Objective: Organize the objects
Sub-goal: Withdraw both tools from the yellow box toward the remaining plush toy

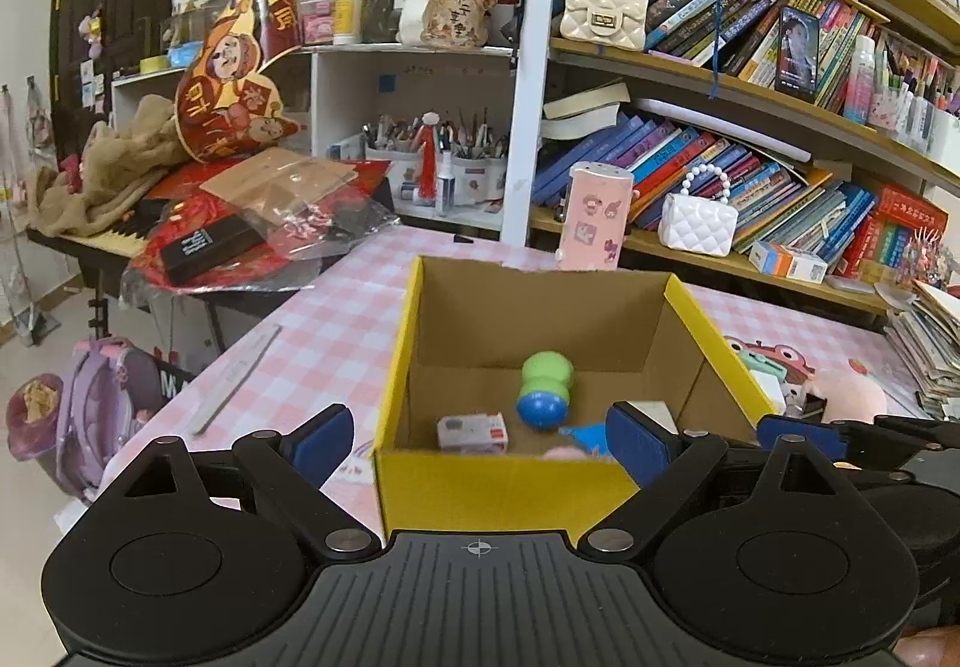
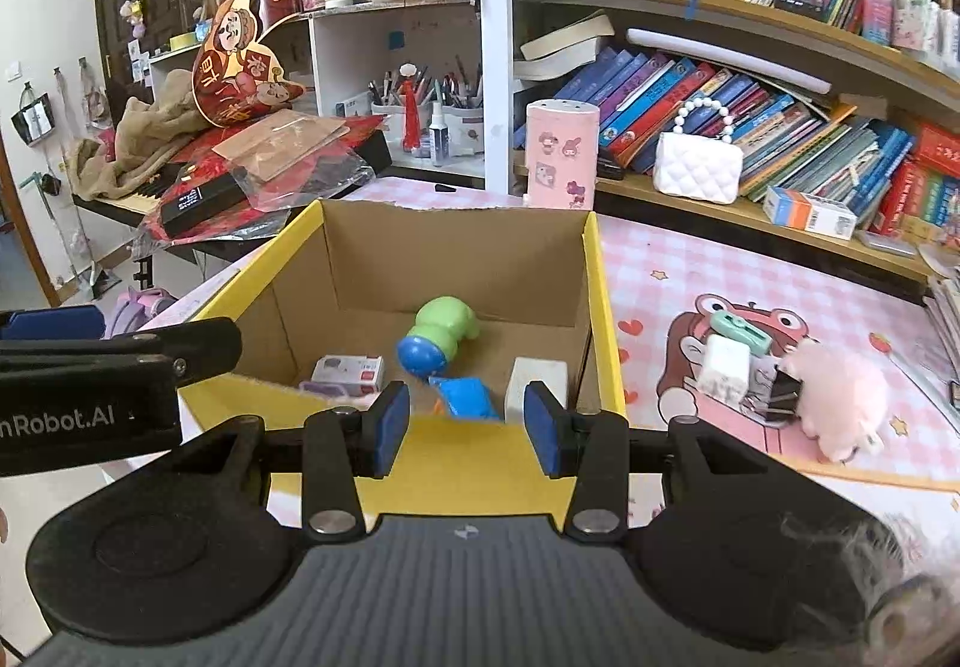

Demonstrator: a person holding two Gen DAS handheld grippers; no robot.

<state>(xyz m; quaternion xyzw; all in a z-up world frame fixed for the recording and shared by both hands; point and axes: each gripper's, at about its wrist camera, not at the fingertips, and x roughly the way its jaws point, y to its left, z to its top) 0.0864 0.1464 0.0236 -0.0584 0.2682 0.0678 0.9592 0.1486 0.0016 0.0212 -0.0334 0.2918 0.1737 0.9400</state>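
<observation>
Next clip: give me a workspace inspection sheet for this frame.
Surface: pink checked tablecloth, cartoon print.
Job's things: yellow cardboard box holds green-blue toy, small packet, blue item, white block. Pink plush, white charger, binder clip lie outside.
Clutter: ruler near table edge.
Grippers: left gripper wide open, empty; right gripper partly open, empty.
Cables: nothing seen.
Surroundings: bookshelves, keyboard piled with bags.

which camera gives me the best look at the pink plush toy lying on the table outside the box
The right wrist view. There the pink plush toy lies in full sight on the tablecloth, right of the yellow box, beside a small pile of clips and chargers. In the left wrist view only its top shows, behind the box's wall and the other gripper.
</observation>
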